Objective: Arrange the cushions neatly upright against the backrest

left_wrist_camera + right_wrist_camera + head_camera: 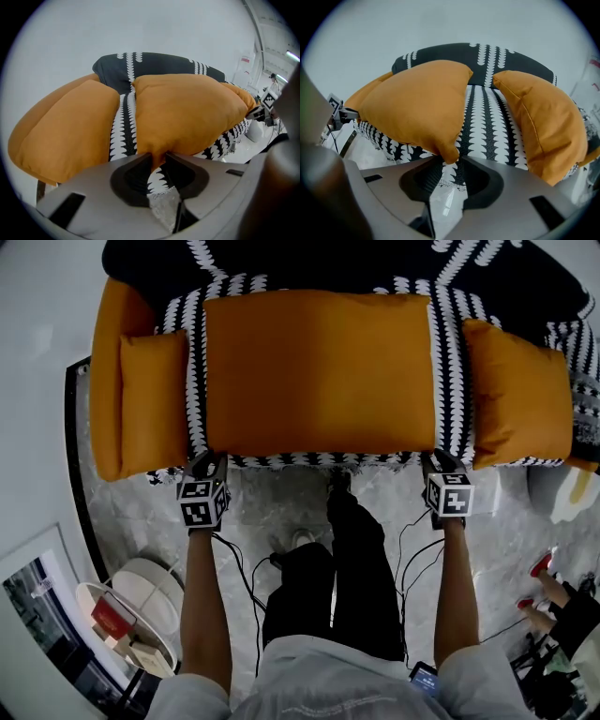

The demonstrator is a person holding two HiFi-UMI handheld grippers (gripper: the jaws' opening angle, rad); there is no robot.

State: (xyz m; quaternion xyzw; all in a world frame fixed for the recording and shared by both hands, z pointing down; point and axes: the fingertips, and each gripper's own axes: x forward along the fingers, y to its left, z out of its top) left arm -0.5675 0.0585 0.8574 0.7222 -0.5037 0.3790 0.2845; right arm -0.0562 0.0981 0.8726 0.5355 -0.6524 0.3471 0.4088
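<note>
The big orange cushion (319,371) lies flat on the sofa (452,352) seat. It looks soft, light and floppy to me. My left gripper (206,461) has its fingers (136,168) loose around one front corner. My right gripper (441,463) stands wide at the other. I'd pinch both corners.

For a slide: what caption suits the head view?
Left gripper and right gripper at the front corners of a big cushion lying flat on the sofa.

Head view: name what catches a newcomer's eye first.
A big orange cushion lies across the black-and-white sofa, between a small left cushion and a small right cushion. Its front corners reach into the left claw and the right claw.
</note>
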